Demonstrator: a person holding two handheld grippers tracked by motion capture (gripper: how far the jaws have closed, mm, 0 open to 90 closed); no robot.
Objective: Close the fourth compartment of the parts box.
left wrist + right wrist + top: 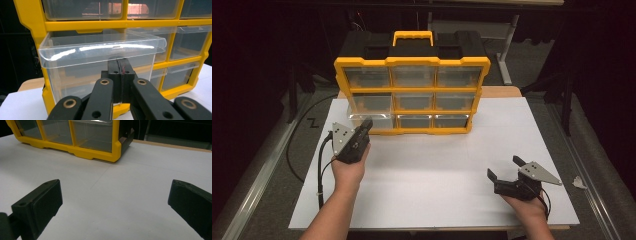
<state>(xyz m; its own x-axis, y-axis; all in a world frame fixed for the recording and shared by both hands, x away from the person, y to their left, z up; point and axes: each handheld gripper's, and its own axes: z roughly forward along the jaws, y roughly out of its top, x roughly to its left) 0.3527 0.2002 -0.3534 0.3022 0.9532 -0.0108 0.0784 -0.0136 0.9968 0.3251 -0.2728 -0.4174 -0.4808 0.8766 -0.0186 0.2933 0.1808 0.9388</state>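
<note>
Left gripper (121, 65) jaws pressed together, right under the pulled-out clear drawer (100, 53) lip; gripping nothing I can see. Right gripper (115, 205) jaws gape wide, bare table (140, 170) between.

A white tabletop (432, 185) fills the lower middle of the high view, with a wooden edge showing at its far side. A yellow and black drawer organizer (412, 82) stands directly on it at the upper centre of the frame, its base at the far part of the board. Grey floor surrounds the table, with a small white scrap (579, 183) at the right
</note>
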